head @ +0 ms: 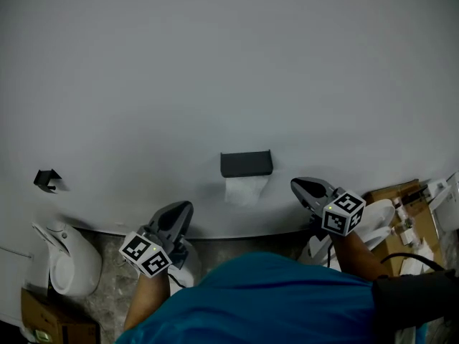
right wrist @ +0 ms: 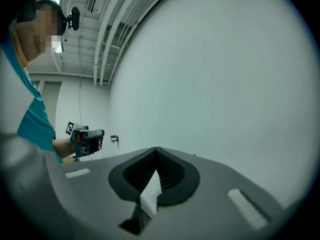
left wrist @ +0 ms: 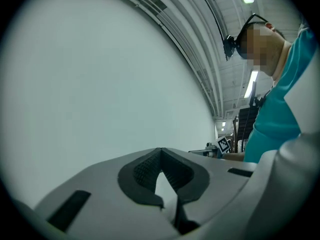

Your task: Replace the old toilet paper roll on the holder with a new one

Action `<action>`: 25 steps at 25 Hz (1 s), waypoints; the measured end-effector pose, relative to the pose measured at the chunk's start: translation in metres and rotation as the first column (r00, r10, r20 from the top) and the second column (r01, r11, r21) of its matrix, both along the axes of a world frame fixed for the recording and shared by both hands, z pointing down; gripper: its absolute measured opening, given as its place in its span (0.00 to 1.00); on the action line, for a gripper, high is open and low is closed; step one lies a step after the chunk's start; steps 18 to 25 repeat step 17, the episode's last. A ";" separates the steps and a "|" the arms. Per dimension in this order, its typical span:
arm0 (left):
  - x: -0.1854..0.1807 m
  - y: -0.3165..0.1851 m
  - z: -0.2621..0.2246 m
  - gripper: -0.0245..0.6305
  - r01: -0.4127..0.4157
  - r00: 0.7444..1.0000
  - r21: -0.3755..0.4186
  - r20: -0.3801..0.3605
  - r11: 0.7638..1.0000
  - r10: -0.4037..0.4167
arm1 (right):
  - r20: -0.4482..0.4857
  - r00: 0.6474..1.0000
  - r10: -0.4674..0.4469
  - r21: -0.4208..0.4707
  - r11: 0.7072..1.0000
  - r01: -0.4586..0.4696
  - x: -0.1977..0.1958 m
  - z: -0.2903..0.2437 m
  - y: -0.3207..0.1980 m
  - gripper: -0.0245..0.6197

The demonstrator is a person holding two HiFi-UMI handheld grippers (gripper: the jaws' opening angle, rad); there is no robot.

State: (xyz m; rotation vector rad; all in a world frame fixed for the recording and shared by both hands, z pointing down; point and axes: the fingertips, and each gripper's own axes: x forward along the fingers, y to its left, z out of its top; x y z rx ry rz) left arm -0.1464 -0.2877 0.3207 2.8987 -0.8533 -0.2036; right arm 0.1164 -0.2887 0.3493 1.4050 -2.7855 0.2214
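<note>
Toilet paper roll (head: 245, 189) hangs on the wall under the dark holder (head: 246, 163), with a pale sheet drooping below the cover. That cover hides most of the roll, so how full it is cannot be told. The wall (head: 229, 70) is plain pale grey and fills most of the head view, meeting a grey speckled floor (head: 107, 292) at the bottom. Left of the holder and well apart from it, a small black bracket (head: 47, 180) juts from the wall. Below the bracket stands a white rounded fixture (head: 68, 264), with a cardboard box (head: 50, 325) near it that is cut off by the frame edge. On the right, more cardboard and clutter (head: 409, 213) is too small and dim to sort out. The left tongs (head: 188, 206) and the right tongs (head: 295, 183) hover on either side of the holder, apart from it. Each gripper view shows the tips pressed together with no object clamped between them; a pale wedge behind the tips is hard to read. Those views also show a ceiling (left wrist: 200, 44) with pipes and strip lights. The person's teal shirt (head: 287, 299) covers the lower middle of the head view.
</note>
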 end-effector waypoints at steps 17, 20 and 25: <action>-0.003 -0.006 0.009 0.05 -0.036 0.999 -0.024 0.000 0.999 0.036 | -0.032 0.999 -0.023 -0.002 1.000 0.023 -0.016 0.004 -0.006 0.04; -0.003 -0.006 0.009 0.05 -0.036 0.999 -0.024 0.000 0.999 0.036 | -0.032 0.999 -0.023 -0.002 1.000 0.023 -0.016 0.004 -0.006 0.04; -0.003 -0.006 0.009 0.05 -0.036 0.999 -0.024 0.000 0.999 0.036 | -0.032 0.999 -0.023 -0.002 1.000 0.023 -0.016 0.004 -0.006 0.04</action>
